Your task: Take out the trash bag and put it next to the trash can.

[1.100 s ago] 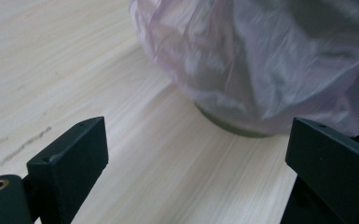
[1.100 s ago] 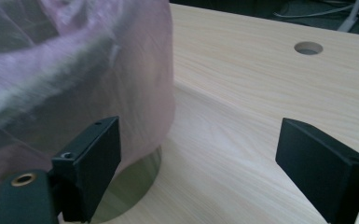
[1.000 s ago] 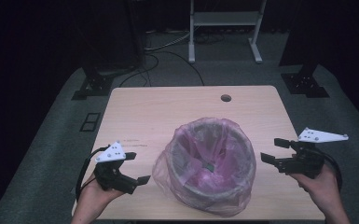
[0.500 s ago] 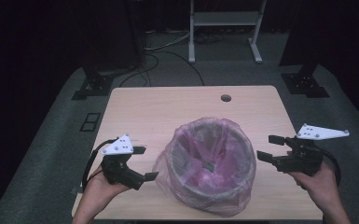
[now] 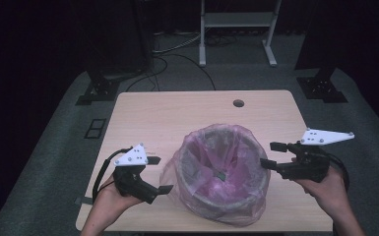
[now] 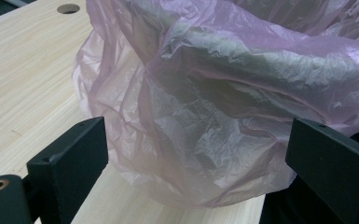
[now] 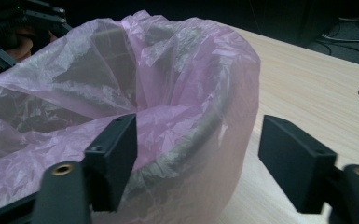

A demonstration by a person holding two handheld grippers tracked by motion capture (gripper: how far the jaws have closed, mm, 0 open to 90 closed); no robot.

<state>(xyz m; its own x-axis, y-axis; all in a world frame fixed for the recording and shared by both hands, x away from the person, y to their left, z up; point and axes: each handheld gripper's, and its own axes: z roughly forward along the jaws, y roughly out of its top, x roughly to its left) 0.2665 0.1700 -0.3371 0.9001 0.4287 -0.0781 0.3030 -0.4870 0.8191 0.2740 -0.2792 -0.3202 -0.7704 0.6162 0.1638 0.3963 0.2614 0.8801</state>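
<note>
A round bin lined with a thin pink plastic bag [image 5: 221,172] stands on the wooden table [image 5: 177,113], near its front edge. My left gripper [image 5: 161,174] is open beside the bag's left side. In the left gripper view its jaws stand wide, with the crumpled bag [image 6: 214,116] ahead of the left gripper [image 6: 196,154]. My right gripper [image 5: 268,155] is at the bin's right rim and its jaws have just been closing. In the right gripper view the bag-covered rim [image 7: 191,140] lies between the jaws of the right gripper [image 7: 200,144], and the pads stay clear of it.
A round cable hole [image 5: 238,103] sits near the table's far edge. Dark stand bases [image 5: 96,91] and cables [image 5: 177,46] lie on the floor behind the table. The left gripper [image 7: 23,28] appears beyond the bag in the right gripper view.
Both hands have moved in toward the bin. The left gripper shifted right and up to the bag's side. The right gripper moved left to the rim and its jaws narrowed.
</note>
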